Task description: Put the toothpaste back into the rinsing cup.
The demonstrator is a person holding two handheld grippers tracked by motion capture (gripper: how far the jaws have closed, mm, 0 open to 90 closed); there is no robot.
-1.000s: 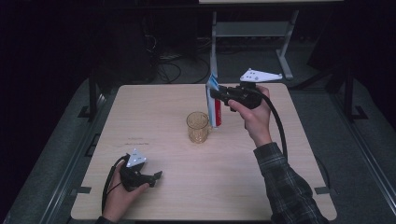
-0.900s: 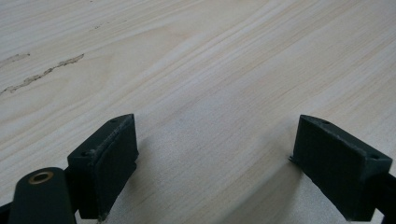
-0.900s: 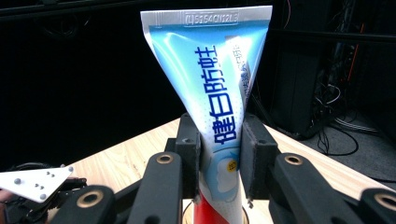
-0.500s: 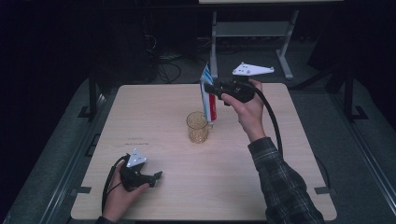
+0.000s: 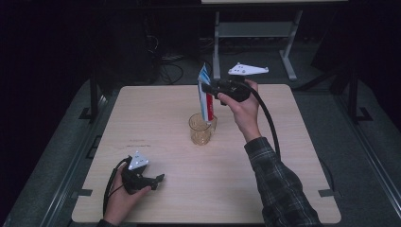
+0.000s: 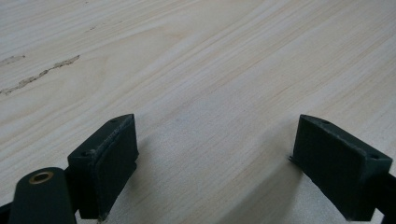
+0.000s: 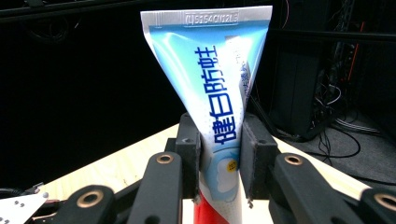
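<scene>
A blue, white and red toothpaste tube point(image 5: 205, 97) hangs upright, crimped end up, with its lower end just over the rim of a clear amber glass point(image 5: 201, 128) at the table's middle. My right gripper point(image 5: 208, 88) is shut on the tube's middle; in the right gripper view the pads press the tube point(image 7: 215, 102) from both sides. My left gripper point(image 5: 158, 178) rests on the table near the front left, held by a hand. In the left gripper view its jaws stand wide apart over bare wood, with the left gripper point(image 6: 215, 158) holding nothing.
The light wooden table point(image 5: 293, 142) has dark floor all round. A metal stand point(image 5: 250, 33) and loose cables lie beyond the far edge. A black cable runs from the right gripper along the plaid sleeve point(image 5: 279, 184).
The right gripper has carried the toothpaste tube leftward, from beside the glass to over its rim. The left gripper has stayed where it was.
</scene>
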